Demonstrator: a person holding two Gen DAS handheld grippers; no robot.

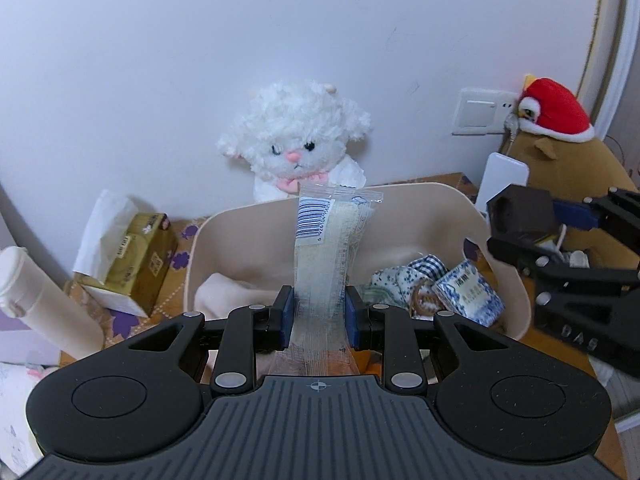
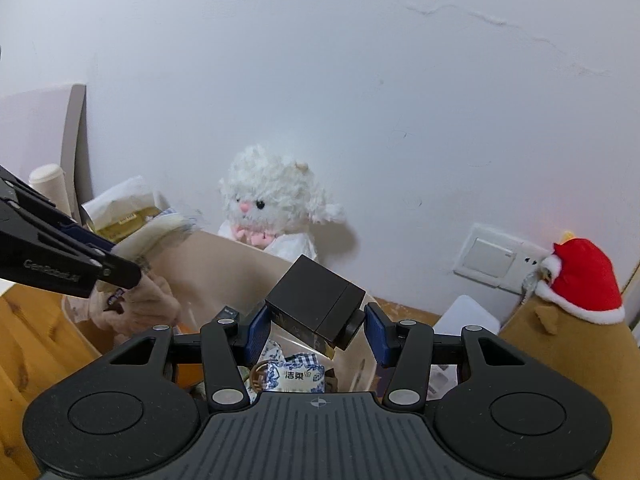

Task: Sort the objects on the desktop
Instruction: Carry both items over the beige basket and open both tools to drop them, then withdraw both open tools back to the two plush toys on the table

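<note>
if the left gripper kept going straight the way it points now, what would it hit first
Probably the far wall of the beige bin. The left gripper, shut on a clear packet, aims over the bin's inside; the white plush sits behind. Depth is uncertain.

1. Your left gripper (image 1: 319,314) is matte black plastic, with a ribbed dark grey plate at the base that carries a small crosshair mark.
2. A round, flat disc sits on each rounded shoulder of it.
3. Silver rivets pin the angled link arms, and blue pads (image 1: 285,312) line the jaws.
4. Your right gripper (image 2: 316,330) is the same build: black body, ribbed plate, crosshair, silver rivets, blue pads (image 2: 256,332).
5. Seen from the side, each gripper's arm carries pale embossed lettering, too blurred to read fully.
</note>
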